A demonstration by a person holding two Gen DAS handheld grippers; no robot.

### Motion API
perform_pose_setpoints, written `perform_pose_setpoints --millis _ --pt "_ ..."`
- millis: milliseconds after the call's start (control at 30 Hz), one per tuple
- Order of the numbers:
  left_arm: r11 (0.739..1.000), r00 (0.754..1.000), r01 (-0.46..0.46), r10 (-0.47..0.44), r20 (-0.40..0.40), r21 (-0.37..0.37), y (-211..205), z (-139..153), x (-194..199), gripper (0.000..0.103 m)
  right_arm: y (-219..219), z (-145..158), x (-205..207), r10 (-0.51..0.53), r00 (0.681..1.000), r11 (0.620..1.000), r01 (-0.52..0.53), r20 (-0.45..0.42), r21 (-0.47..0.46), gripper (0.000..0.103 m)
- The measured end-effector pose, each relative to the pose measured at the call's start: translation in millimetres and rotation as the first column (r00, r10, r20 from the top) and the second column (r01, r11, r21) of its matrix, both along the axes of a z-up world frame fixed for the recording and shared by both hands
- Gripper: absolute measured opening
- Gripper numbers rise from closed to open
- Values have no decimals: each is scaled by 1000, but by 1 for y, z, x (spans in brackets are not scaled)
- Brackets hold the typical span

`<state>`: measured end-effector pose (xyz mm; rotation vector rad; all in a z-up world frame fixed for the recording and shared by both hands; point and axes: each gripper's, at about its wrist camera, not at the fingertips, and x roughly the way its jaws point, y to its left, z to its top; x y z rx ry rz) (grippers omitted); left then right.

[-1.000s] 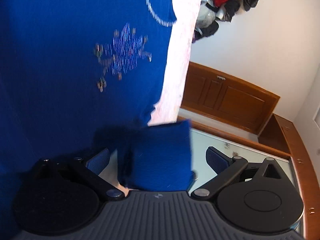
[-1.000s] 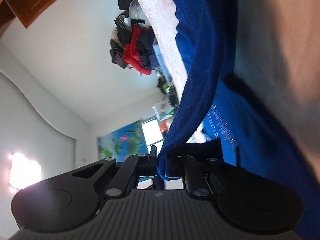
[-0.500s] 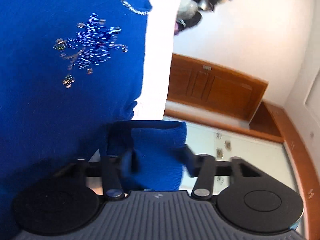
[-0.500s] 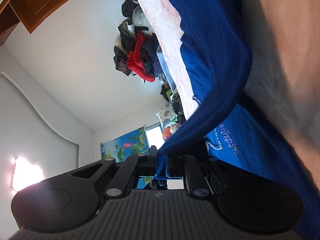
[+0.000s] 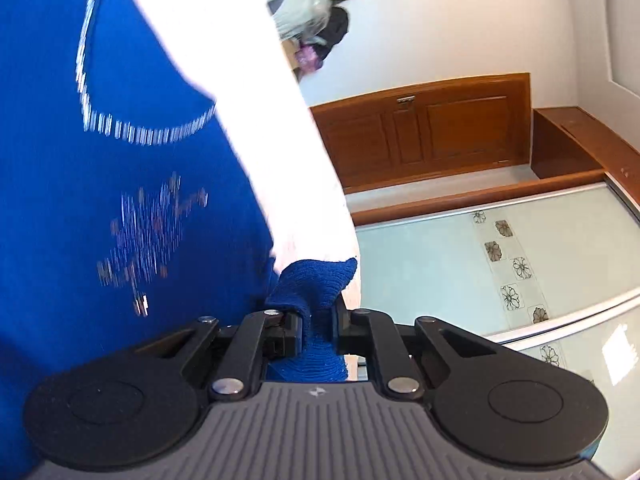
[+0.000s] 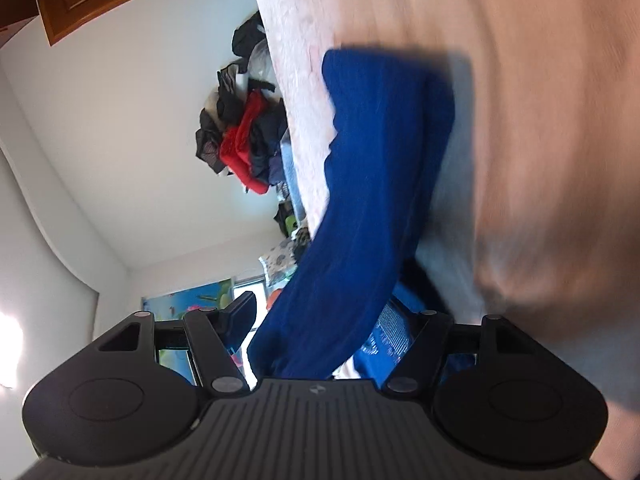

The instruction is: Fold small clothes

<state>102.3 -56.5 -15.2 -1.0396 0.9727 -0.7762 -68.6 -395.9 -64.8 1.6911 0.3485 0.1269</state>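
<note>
A blue knitted sweater (image 5: 80, 208) with a sparkly sequin motif and a beaded neckline lies on the pale pink bedcover (image 5: 248, 92). My left gripper (image 5: 316, 322) is closing, and its pads pinch the ribbed cuff (image 5: 320, 280) of one sleeve. In the right wrist view the other blue sleeve (image 6: 380, 168) drapes across the bedcover (image 6: 520, 120) and runs down between the fingers of my right gripper (image 6: 332, 320). That gripper's jaws are opening, and both pads stand clear of the cloth. The picture is blurred with motion.
A heap of dark and red clothes (image 6: 240, 140) sits at the far end of the bed, also visible as a clothes pile (image 5: 316, 12). A wooden cabinet (image 5: 420, 132) and a frosted glass panel with flower prints (image 5: 500, 264) stand beside the bed.
The left jaws went from wide open to pinching the cuff, and that gripper rose and rolled. The right jaws let go of the sleeve and spread apart; the sleeve has slackened onto the bed.
</note>
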Motion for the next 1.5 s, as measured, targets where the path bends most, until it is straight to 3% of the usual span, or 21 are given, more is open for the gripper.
perform_pose_setpoints --millis 133,233,500,733,967,1200,1300,1367,1500 --pt "999 998 28 -30 51 31 24 15 24 12 -9 0 15 -11 1000 999 11 -16 -40 65" --pt "992 997 23 -33 77 120 35 20 42 12 -17 5 30 -32 999 996 29 -38 -80 60" --pt "980 982 -145 125 143 139 100 43 64 12 -12 0 52 -10 995 997 3 -100 -74 58" --pt "946 957 -287 276 89 150 163 28 75 12 -7 -1 64 23 994 997 -31 -109 -69 63" --pt "914 939 -339 345 14 223 193 0 79 12 7 2 76 90 989 993 -98 -120 -65 67" --pt "894 943 -297 329 -43 336 191 -30 100 12 22 16 78 164 981 982 -172 -107 -73 69" --pt "890 939 -298 338 -59 345 192 -37 100 12 27 33 81 202 976 966 -211 -78 -149 73" --pt "885 937 -298 343 -69 356 195 -40 99 12 27 40 86 195 977 956 -210 -92 -206 75" --pt "869 938 -284 340 -72 405 198 -42 99 12 20 28 98 191 972 953 -217 -140 -211 75"
